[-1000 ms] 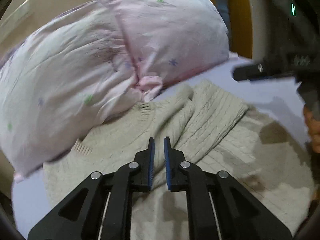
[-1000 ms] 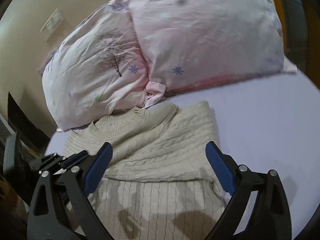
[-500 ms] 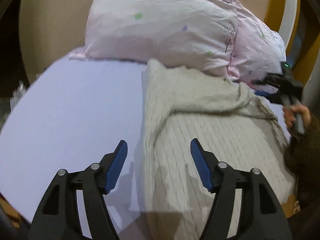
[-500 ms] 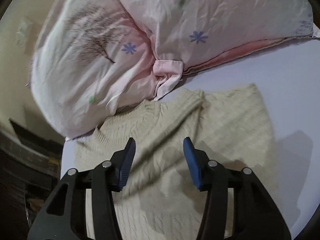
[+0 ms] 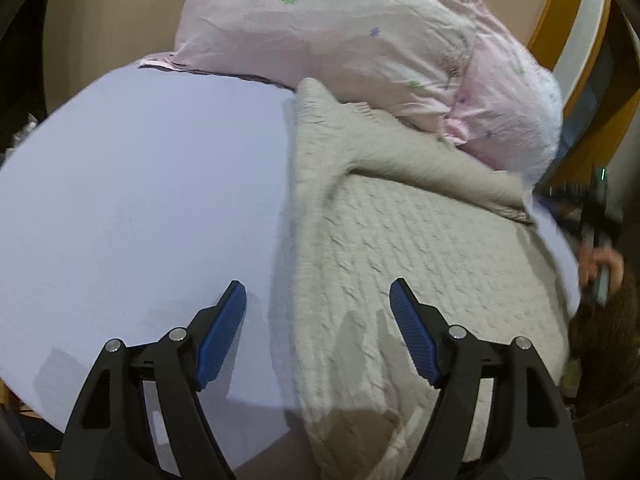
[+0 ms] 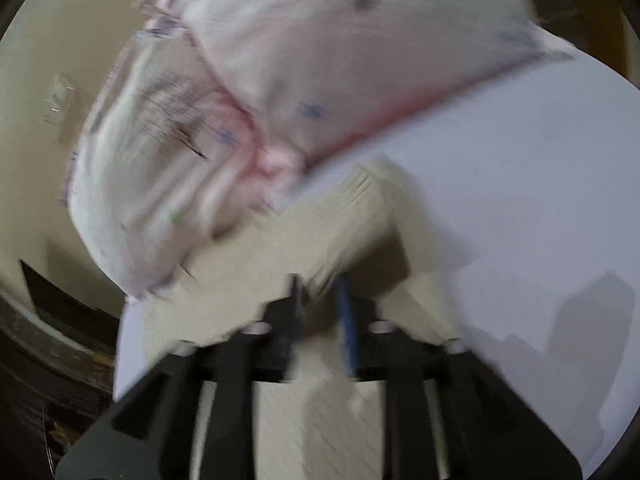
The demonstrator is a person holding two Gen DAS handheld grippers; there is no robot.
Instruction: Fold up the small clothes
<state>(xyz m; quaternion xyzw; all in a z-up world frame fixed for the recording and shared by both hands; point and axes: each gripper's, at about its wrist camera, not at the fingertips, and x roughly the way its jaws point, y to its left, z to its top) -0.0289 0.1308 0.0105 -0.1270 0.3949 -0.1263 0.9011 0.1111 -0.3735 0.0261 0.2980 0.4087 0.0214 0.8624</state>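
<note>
Half a second ago the right gripper [image 6: 320, 312] hovered half open above the cream cable-knit sweater [image 5: 420, 248]; its blue-padded fingers [image 6: 347, 320] have now drawn nearly together with a raised fold of the knit between them, though heavy motion blur in the right wrist view makes the grip hard to confirm beyond that. Meanwhile the left gripper [image 5: 318, 332] has spread wider, its jaws fully apart and holding nothing. One ribbed blue pad [image 5: 220, 336] hangs over the pale lavender bedsheet [image 5: 140, 200], the other over the sweater, so the gripper straddles the garment's left edge.

The sweater lies flat on the sheet, its body running toward the front edge of the bed (the lower hem hangs slightly over it), with a sleeve folded across the upper part. Its top end touches the two pink pillows with small flower and tree prints [image 5: 340, 32], which are propped against the beige wall [image 5: 112, 20]. At the far right of the left wrist view, the person's right hand [image 5: 602, 270] grips the handle of the other tool, just beside the sweater's right edge.
</note>
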